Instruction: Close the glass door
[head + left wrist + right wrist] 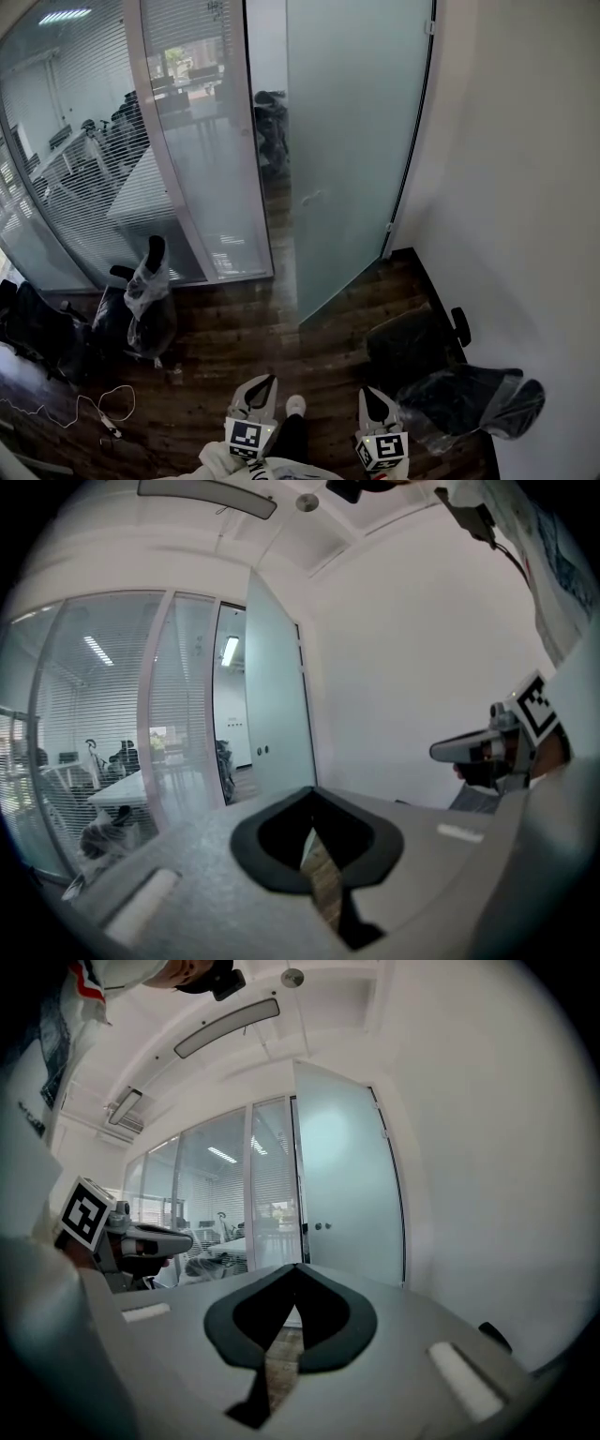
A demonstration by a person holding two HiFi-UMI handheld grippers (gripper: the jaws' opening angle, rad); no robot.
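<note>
Your head view looks steeply down at the floor [244, 337] before the glass door [356, 141], well back from it. Both gripper views ride low, facing about level at that same door, so all three share it.

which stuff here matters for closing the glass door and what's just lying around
For the job: glass door, door handle, left gripper, right gripper, both shut and empty.
Lying about: right chair, left chair, both with plastic wrap; floor cable.
</note>
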